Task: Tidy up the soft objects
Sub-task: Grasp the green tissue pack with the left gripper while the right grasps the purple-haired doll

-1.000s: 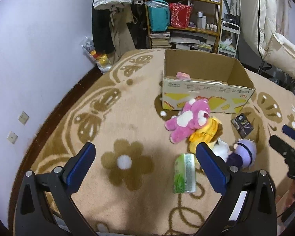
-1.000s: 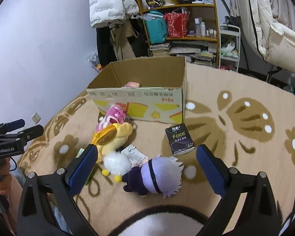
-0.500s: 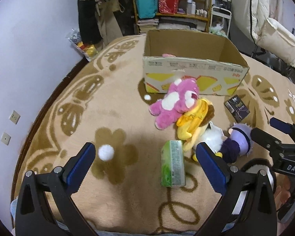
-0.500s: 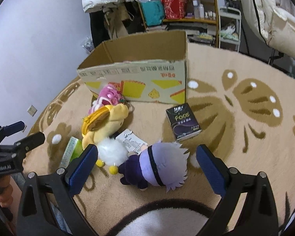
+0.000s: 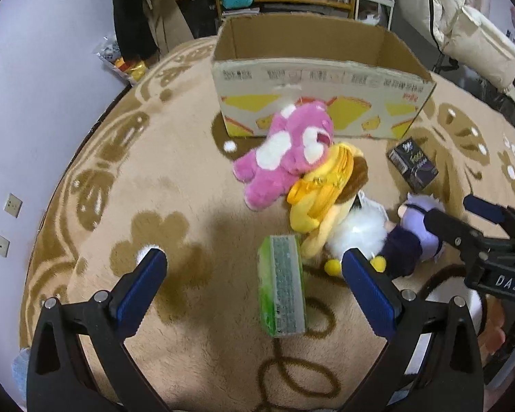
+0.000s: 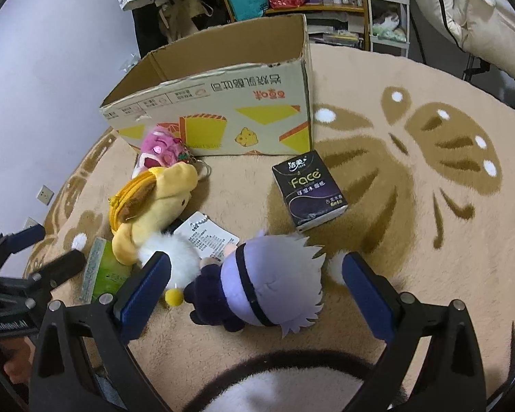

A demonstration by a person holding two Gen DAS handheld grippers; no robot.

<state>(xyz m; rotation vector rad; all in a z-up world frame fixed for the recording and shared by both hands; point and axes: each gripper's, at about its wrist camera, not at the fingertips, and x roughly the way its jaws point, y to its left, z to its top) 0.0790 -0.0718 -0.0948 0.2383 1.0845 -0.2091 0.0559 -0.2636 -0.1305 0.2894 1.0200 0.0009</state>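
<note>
Pink-and-white plush [image 5: 285,152], yellow plush [image 5: 321,189], green tissue pack [image 5: 282,286], tan rug with brown flowers [image 5: 147,178].

right hand-held gripper [image 6: 255,276]: jaws wide apart | purple-haired plush doll [image 6: 267,292] between fingers, on carpet [image 6: 412,240]
</note>
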